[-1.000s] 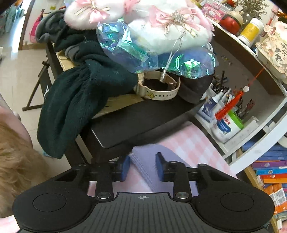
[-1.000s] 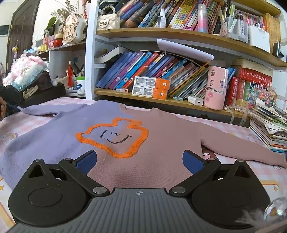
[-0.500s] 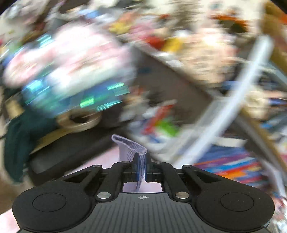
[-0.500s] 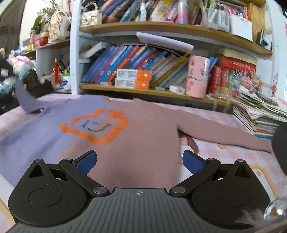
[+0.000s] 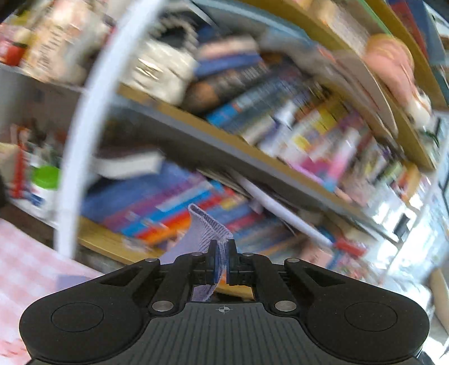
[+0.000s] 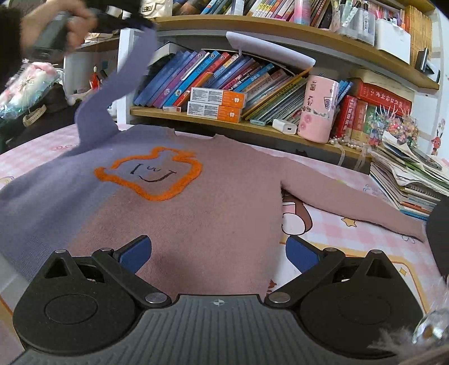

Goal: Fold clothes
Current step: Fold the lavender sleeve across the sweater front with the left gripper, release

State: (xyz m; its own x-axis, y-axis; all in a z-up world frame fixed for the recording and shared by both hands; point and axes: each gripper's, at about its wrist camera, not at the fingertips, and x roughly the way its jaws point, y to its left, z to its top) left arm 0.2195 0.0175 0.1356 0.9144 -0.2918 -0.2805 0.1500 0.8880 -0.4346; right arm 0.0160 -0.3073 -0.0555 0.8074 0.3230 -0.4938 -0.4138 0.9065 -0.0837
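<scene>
A sweater (image 6: 196,202), purple on its left half and mauve on its right with an orange outline figure, lies flat on the pink checked table. My left gripper (image 5: 221,262) is shut on the cuff of the purple sleeve (image 5: 209,227). In the right wrist view that sleeve (image 6: 118,92) is lifted high at the upper left, held by the left gripper (image 6: 120,19). My right gripper (image 6: 219,252) is open and empty, low over the sweater's hem. The mauve sleeve (image 6: 350,202) lies stretched out to the right.
A bookshelf (image 6: 252,123) with books, orange boxes and a pink cup (image 6: 320,109) runs along the far table edge. A stack of papers (image 6: 409,179) sits at right. Plush toys (image 6: 25,84) sit at far left. The left wrist view is blurred.
My left gripper shut on the purple sleeve cuff, lifted it off the table and swung it up and rightward toward the bookshelf. My right gripper stayed open over the hem.
</scene>
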